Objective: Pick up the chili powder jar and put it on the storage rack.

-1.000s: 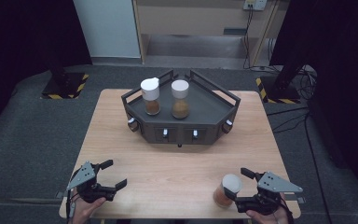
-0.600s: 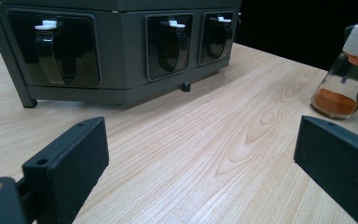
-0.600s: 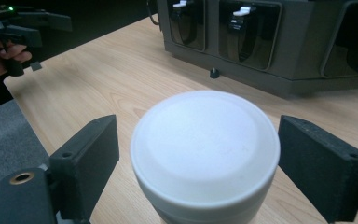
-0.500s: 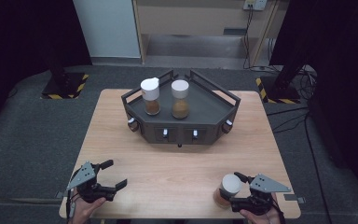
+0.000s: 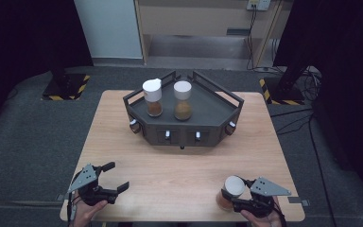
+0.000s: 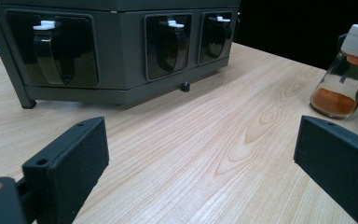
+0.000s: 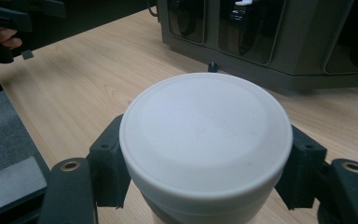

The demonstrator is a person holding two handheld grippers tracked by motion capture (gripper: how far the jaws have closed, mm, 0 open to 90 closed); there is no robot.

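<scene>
The right gripper (image 5: 232,204), held in a hand at the near right corner of the pale wooden surface (image 5: 179,175), has its black fingers (image 7: 107,161) clenched around a small glass jar with a white round lid and orange-brown powder in its base (image 5: 230,193). Those fingers have just been closing, and in the right gripper view a pad presses on each side of the jar just under the wide lid (image 7: 205,135). The jar stands upright on the surface, near the front edge and well apart from the rack. In the left gripper view the same jar (image 6: 342,84) shows far off to the right, with the powder sitting low in the glass.

The left gripper (image 5: 116,177) rests at the near left corner, its fingers (image 6: 67,161) released and spread wide with bare wood between them.

Toward the far side of the surface stands a dark grey angular metal rack with a railed top (image 5: 203,111). Two more white-lidded glass jars of brown powder (image 5: 152,97) stand side by side on its left half. Its front faces carry small recessed windows with white-tipped levers (image 6: 51,51)
</scene>
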